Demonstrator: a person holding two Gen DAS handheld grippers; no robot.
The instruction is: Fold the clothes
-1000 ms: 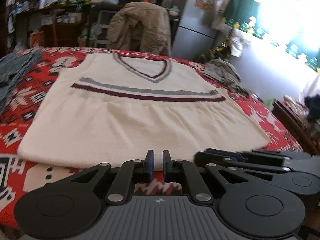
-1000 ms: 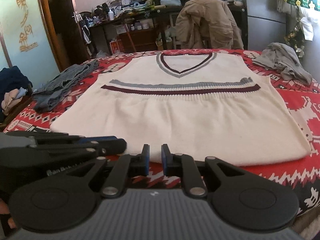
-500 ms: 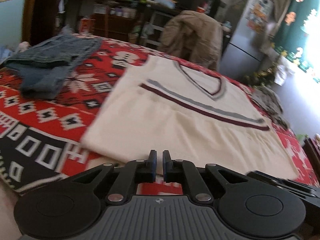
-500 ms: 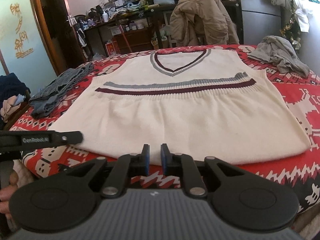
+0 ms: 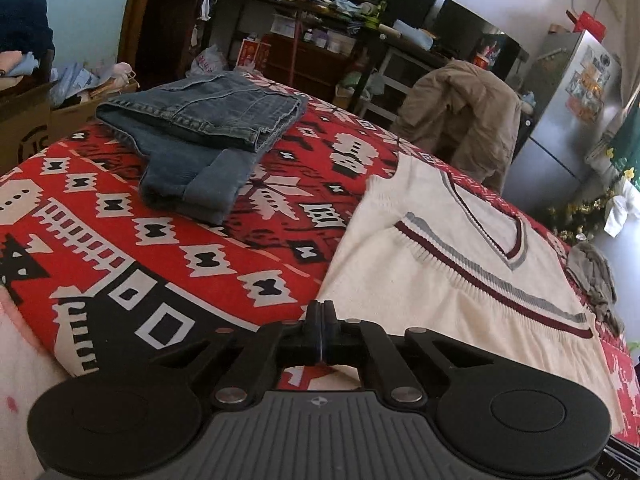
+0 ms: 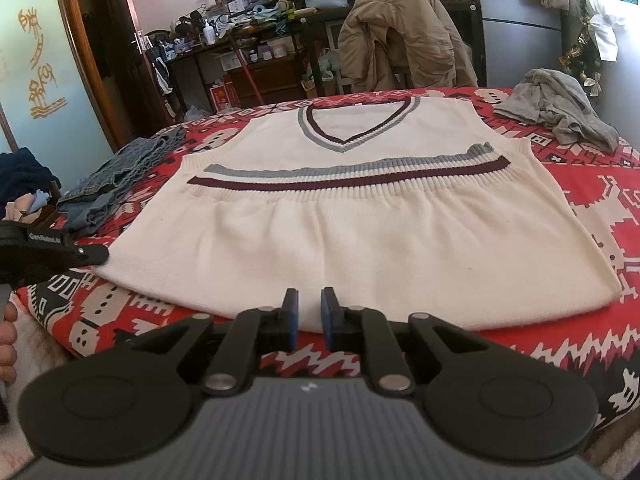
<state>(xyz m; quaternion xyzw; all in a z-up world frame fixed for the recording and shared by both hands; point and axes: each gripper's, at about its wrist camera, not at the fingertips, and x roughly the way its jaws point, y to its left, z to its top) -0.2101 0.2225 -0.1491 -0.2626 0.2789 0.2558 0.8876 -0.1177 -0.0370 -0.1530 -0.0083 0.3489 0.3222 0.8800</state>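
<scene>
Vest (image 6: 360, 216) (cream knit, maroon and grey stripes) lies flat on the red patterned cloth (image 6: 592, 184), folded jeans (image 5: 200, 140) to its left. Left gripper (image 5: 322, 334) is pressed closed at the vest's near-left corner; right gripper (image 6: 308, 314) sits narrowly parted at the hem, holding nothing.

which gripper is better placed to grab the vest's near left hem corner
Left. The left gripper, jaws shut, sits right at the cream knit vest's near left hem corner. The right gripper, jaws open, faces the hem's middle.
</scene>
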